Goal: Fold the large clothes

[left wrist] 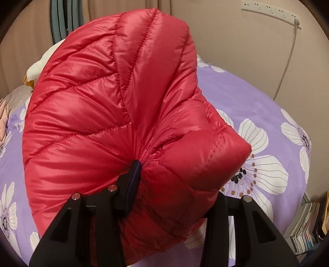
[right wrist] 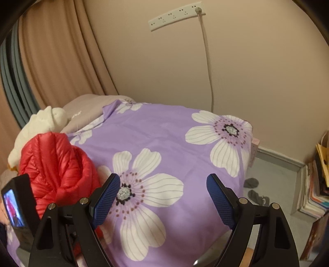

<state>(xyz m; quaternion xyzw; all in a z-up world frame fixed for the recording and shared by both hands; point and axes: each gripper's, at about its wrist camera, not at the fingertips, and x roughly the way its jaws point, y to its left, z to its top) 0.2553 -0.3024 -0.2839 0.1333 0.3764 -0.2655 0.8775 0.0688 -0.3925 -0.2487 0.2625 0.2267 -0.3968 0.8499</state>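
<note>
A shiny red quilted down jacket [left wrist: 102,123] fills the left wrist view, bunched and lifted off the purple flowered bed cover [left wrist: 257,98]. My left gripper [left wrist: 176,184] is shut on a thick fold of it. One finger [left wrist: 133,180] digs into the fabric and the other is hidden behind the jacket. In the right wrist view the jacket [right wrist: 55,164] hangs at the left edge, beside the left tool's camera body [right wrist: 18,205]. My right gripper [right wrist: 163,178] stands open above the cover [right wrist: 164,127], to the right of the jacket, its blue pads [right wrist: 107,197] holding nothing.
A white plush toy [right wrist: 39,125] and a grey pillow [right wrist: 86,108] lie at the bed's head by the curtain [right wrist: 61,51]. A power strip [right wrist: 176,16] with a cable hangs on the wall. Socks [right wrist: 255,189] and stacked books [right wrist: 312,189] are on the floor to the right.
</note>
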